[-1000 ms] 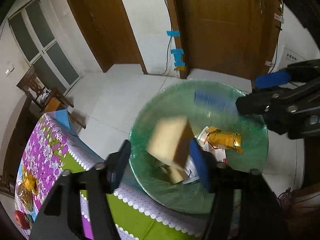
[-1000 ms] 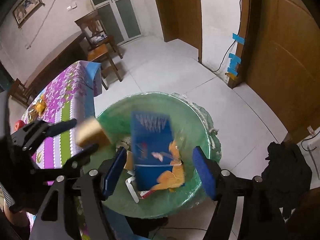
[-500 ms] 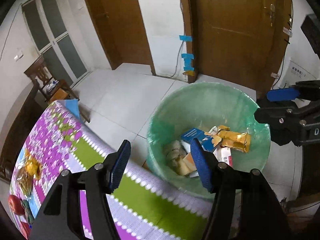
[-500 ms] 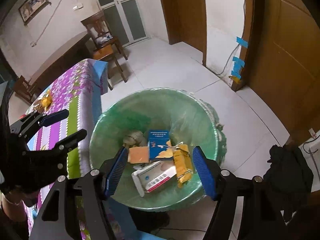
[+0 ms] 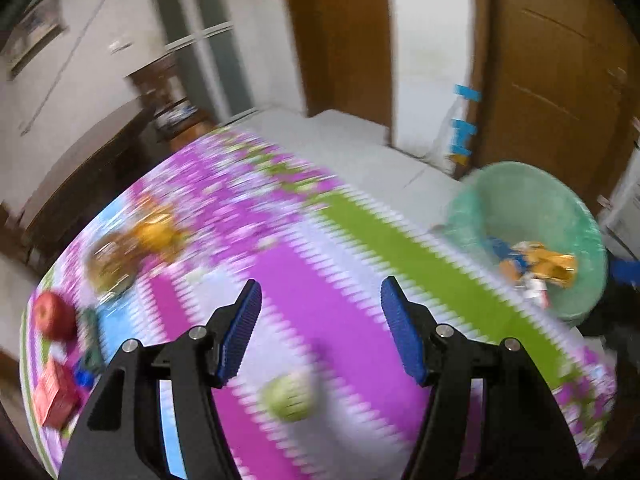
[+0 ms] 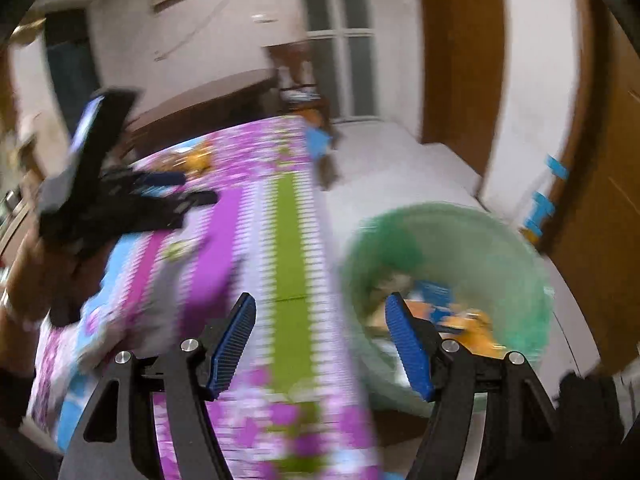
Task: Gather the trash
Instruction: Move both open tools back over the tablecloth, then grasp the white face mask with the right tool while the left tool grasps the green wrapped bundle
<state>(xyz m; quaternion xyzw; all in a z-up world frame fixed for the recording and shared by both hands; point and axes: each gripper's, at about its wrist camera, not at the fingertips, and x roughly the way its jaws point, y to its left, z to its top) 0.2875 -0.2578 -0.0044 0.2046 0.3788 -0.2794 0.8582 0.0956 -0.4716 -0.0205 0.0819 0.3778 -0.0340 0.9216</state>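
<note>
Left wrist: you look steeply down along its fingers onto the patterned tablecloth (image 5: 312, 280), close above it, green bin (image 5: 532, 204) at right edge | Right wrist: you look down over the table's end, bin (image 6: 500, 240) near, right of centre | Shared: tablecloth (image 6: 288, 248), bin, brown door (image 5: 560, 80).

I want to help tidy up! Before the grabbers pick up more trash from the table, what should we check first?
1. Left gripper open and empty: ok.
2. Right gripper open and empty: ok.
3. Green bin beside the table, with room left: ok.
4. Earlier trash, like the blue box, lying inside the bin: ok.
5. Next piece of trash chosen on the tablecloth: cannot tell, the views are blurred.
</note>
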